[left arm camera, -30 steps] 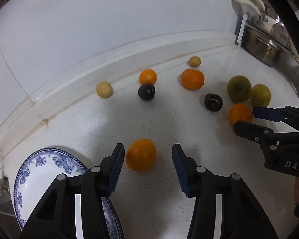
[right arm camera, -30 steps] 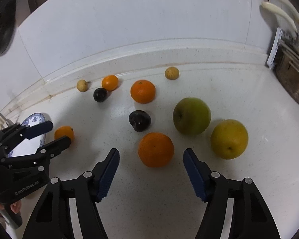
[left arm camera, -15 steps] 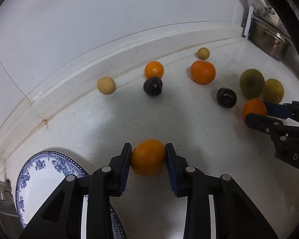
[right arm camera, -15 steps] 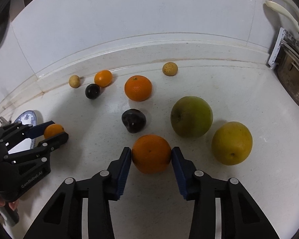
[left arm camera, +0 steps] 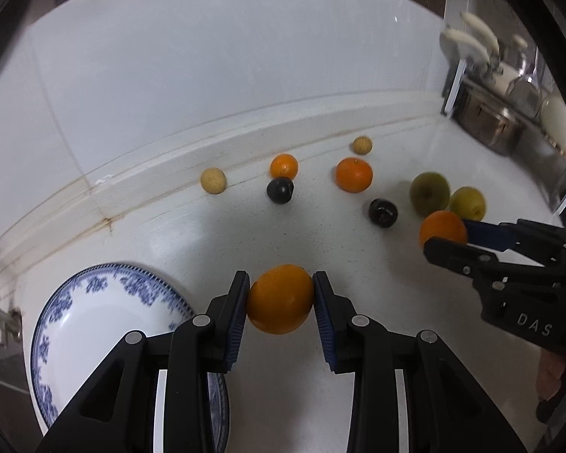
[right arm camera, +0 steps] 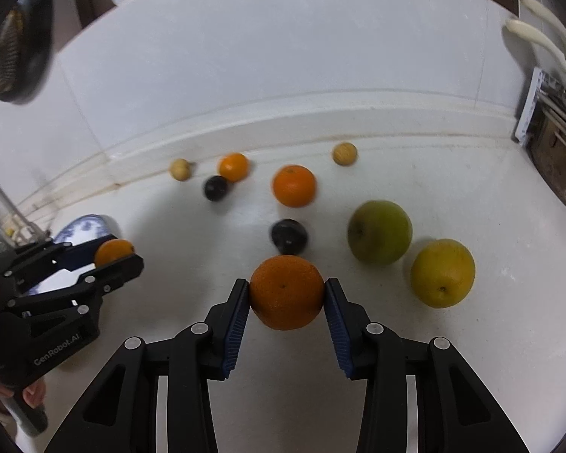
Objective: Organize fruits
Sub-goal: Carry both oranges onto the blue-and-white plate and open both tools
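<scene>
1. The left claw (left arm camera: 281, 304) is clamped on a round orange fruit (left arm camera: 281, 298), held up off the white speckled worktop (left arm camera: 207, 241), beside the blue-and-white patterned plate (left arm camera: 94, 324)
2. The right claw (right arm camera: 286, 298) is clamped on a bigger round orange (right arm camera: 286, 292), its small dot facing the camera
3. Both oranges are round balls, so neither has a long side
4. Only the right view shows the whole yellow-green pear (right arm camera: 442, 272) and green apple (right arm camera: 379, 232); the left view shows most of the plate
</scene>
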